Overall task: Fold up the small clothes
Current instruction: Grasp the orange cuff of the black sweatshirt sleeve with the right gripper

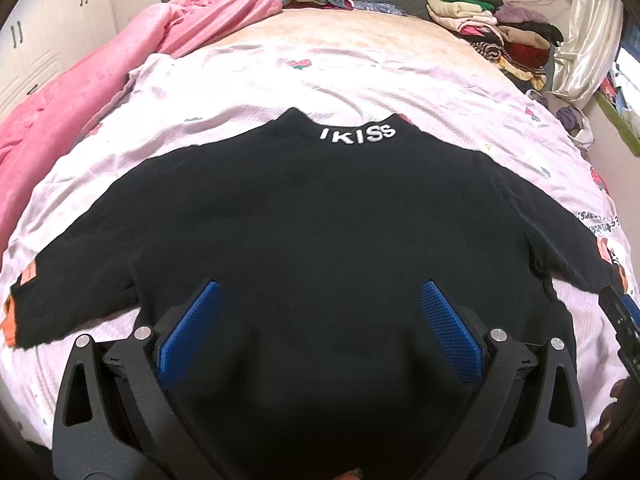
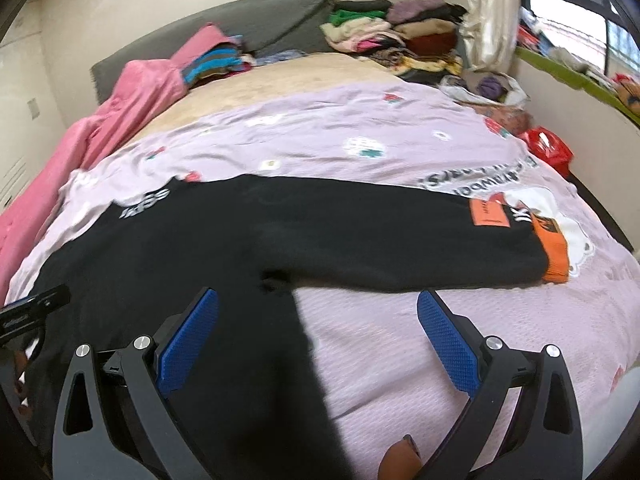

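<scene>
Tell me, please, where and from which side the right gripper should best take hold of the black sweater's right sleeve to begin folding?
Probably at the orange cuff of the black sweater. That sleeve lies flat and stretched straight out over the bedsheet, so its free end is easiest to lift. The open right gripper could come in from the outer right, pinching across the cuff edge.

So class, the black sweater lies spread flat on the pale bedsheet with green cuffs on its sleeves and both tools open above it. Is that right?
Not quite: the cuffs are orange, not green, as the right wrist view shows. The rest holds: the black sweater lies spread flat on the pale bedsheet, with the left tool and right tool both open above it.
</scene>
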`<control>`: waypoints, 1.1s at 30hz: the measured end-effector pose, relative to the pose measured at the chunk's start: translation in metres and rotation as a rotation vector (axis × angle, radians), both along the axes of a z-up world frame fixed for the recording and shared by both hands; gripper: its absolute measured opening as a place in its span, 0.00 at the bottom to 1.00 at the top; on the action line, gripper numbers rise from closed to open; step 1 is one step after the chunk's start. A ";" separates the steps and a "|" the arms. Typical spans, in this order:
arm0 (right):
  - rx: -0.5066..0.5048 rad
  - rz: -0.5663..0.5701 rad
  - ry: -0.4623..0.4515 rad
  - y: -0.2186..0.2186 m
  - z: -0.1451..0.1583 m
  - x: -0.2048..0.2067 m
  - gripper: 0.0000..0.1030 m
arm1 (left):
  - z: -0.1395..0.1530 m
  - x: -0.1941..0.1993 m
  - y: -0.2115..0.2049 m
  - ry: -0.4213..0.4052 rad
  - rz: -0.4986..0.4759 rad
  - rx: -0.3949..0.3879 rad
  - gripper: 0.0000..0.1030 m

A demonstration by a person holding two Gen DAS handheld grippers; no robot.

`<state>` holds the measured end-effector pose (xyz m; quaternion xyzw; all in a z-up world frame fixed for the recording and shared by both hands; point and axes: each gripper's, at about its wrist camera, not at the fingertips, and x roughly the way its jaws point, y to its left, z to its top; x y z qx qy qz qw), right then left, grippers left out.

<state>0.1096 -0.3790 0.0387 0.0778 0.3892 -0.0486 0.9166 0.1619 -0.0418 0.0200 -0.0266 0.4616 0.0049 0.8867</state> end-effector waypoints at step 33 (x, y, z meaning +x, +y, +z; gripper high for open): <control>0.372 -0.535 0.009 -0.207 -0.063 0.020 0.30 | -0.036 0.075 -0.019 0.033 0.016 0.021 0.91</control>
